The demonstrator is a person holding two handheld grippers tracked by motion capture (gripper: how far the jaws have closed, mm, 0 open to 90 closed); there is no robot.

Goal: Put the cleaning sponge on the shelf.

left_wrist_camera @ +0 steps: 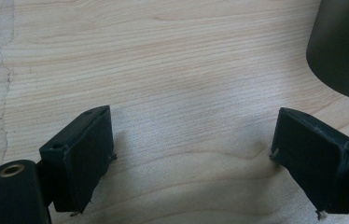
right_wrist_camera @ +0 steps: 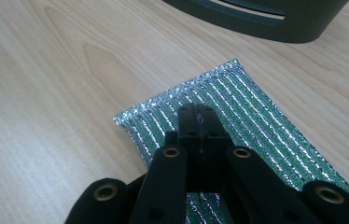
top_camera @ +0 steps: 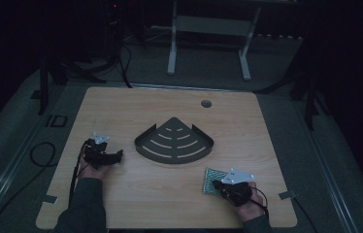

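Near the pale wooden table's (top_camera: pixel 121 204) front right corner, the right gripper (right_wrist_camera: pixel 196 114), jaws pressed together, seems to hover over the green, silver-striped scouring pad (right_wrist_camera: pixel 256 126), which might skid if pushed, while the left gripper (left_wrist_camera: pixel 191 154) gapes empty.

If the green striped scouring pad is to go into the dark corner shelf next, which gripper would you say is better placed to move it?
The right gripper: its jaws are closed together over the scouring pad, though an actual grip is unclear. The left gripper is open over bare table, beyond the corner shelf.
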